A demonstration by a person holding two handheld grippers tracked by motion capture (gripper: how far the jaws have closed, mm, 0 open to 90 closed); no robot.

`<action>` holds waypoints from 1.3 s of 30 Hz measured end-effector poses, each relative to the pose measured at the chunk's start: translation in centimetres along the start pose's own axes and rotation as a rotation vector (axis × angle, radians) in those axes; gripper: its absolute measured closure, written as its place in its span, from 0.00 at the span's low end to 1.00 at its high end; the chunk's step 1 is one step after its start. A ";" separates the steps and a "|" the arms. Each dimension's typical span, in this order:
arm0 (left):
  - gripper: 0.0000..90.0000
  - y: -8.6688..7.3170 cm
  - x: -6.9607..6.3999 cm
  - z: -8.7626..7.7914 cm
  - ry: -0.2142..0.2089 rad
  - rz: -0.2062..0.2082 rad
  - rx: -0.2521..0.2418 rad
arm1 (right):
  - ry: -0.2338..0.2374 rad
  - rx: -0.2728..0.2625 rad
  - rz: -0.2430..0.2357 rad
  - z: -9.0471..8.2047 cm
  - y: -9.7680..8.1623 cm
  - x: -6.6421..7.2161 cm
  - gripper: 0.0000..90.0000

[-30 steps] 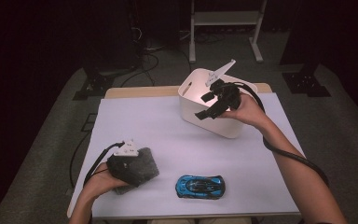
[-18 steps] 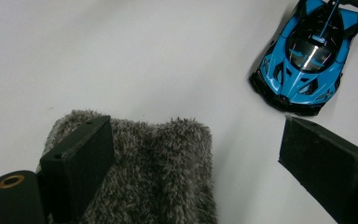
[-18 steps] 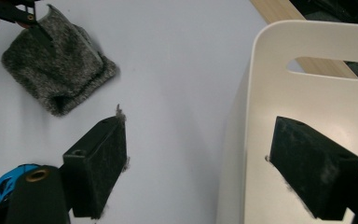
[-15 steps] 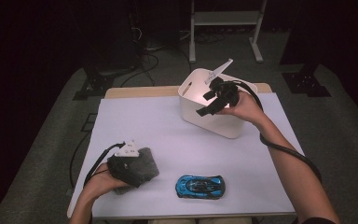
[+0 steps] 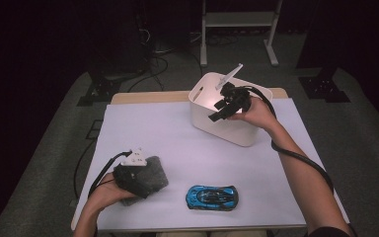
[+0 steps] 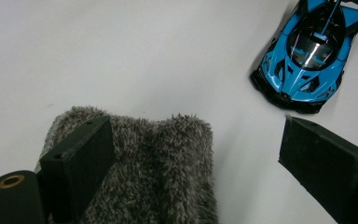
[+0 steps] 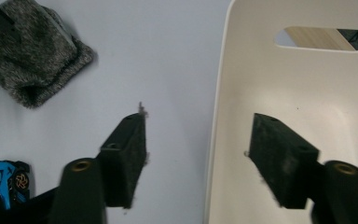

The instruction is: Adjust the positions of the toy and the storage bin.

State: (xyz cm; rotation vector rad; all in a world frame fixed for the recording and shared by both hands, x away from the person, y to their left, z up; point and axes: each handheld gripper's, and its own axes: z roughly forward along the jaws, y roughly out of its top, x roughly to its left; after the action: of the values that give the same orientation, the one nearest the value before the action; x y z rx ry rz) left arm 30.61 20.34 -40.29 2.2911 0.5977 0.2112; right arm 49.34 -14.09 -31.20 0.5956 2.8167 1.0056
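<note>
A white bin (image 5: 234, 132) stands at the table's back right. My right gripper (image 5: 217, 111) hangs over its left wall. In the right gripper view my right gripper (image 7: 200, 129) straddles that wall (image 7: 219, 116), one jaw outside and one inside. The jaws have just been closing, and both pads stand clear of the wall. My left gripper (image 5: 140, 180) rests open at the front left over a grey fuzzy cloth (image 5: 157, 170). Its left pad lies above the cloth (image 6: 168, 163) and the right pad above bare table. A blue toy car (image 5: 212, 197) sits at the front middle.
White paper (image 5: 177, 143) covers the table. The bin's inside (image 7: 317, 93) looks bare, with a handle slot (image 7: 317, 38) in its far wall. The car (image 6: 310, 51) lies just beyond my left gripper's right jaw. Dark floor, cables and a stand lie behind the table.
My right gripper has sunk a little toward the bin's wall and its jaws have narrowed. The left gripper, cloth and car have stayed put.
</note>
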 end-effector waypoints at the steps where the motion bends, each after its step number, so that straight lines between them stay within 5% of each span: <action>1: 0.11 0.0 0.0 0.0 -0.001 -0.003 0.001 | 0.000 0.003 0.005 0.1 0.0 0.0 0.46; 16: 0.11 -0.1 -0.1 -0.1 -0.007 0.000 0.005 | -0.010 0.066 -0.021 0.6 -0.2 -0.3 0.89; 24: 0.11 -0.2 0.0 -0.1 -0.008 -0.007 0.000 | -0.021 0.088 -0.045 0.6 -0.1 0.1 0.91; 39: 0.11 -0.3 0.0 0.1 -0.009 -0.012 0.004 | 0.045 0.074 -0.113 0.0 -1.1 1.6 0.96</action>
State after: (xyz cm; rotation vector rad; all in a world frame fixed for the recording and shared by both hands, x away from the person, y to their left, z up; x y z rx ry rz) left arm 30.54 20.45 -40.56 2.2911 0.6074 0.1941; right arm 47.51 -14.24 -31.77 0.4207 2.9007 0.9093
